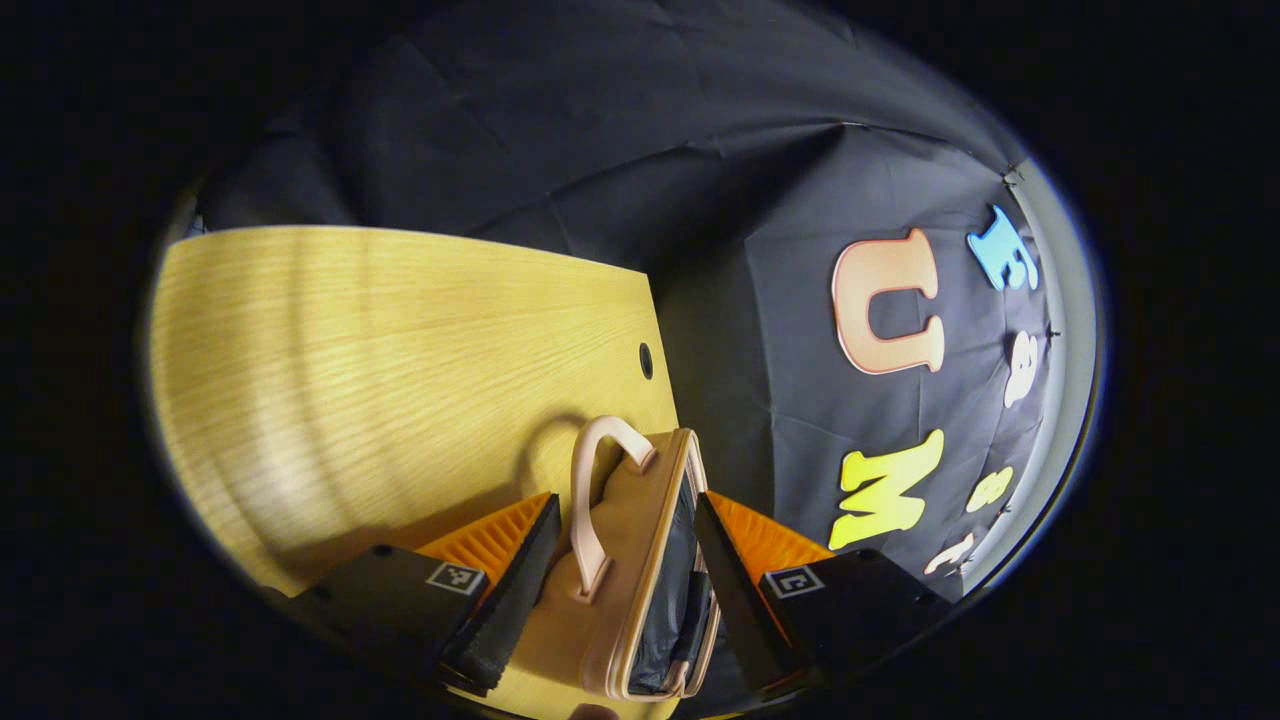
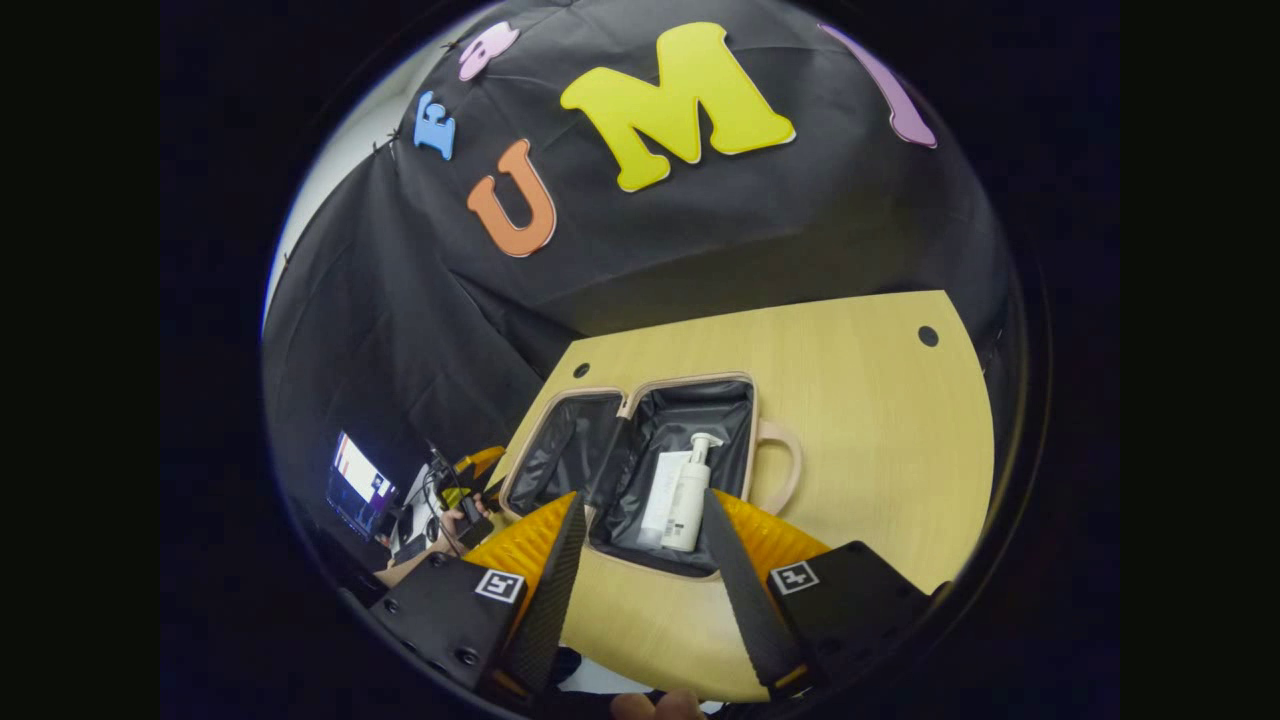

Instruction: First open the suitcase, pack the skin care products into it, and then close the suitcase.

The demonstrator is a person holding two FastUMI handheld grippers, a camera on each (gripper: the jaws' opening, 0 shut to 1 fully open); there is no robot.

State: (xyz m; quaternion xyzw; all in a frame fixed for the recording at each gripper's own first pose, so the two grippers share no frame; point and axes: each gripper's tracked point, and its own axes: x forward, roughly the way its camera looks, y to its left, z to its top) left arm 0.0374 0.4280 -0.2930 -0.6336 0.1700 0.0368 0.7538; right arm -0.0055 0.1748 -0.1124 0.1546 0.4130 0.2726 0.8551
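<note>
A pale pink suitcase point(image 2: 770, 400) lies open on the wooden table point(image 2: 870, 430), with its black lining showing and its handle point(image 2: 790, 465) to the right. In its right half lie a white pump bottle point(image 2: 690, 492) and a white tube point(image 2: 660, 490) side by side. The lid half point(image 2: 565, 445) on the left is tilted up. My right gripper point(image 2: 642, 498) is open, hovering just in front of the case. In the left gripper view the suitcase point(image 1: 620, 560) appears edge-on between the wide-apart fingers of my open left gripper point(image 1: 625, 560), its halves a narrow gap apart. The left gripper point(image 2: 478, 462) sits at the lid's outer edge.
The table point(image 1: 350, 350) has a cable hole point(image 1: 645, 360) near its edge, and black cloth hangs past that edge. A hand point(image 2: 455, 522) holds the left gripper. A lit screen point(image 2: 355, 480) and cables sit low at the left. Bare tabletop lies to the right of the handle.
</note>
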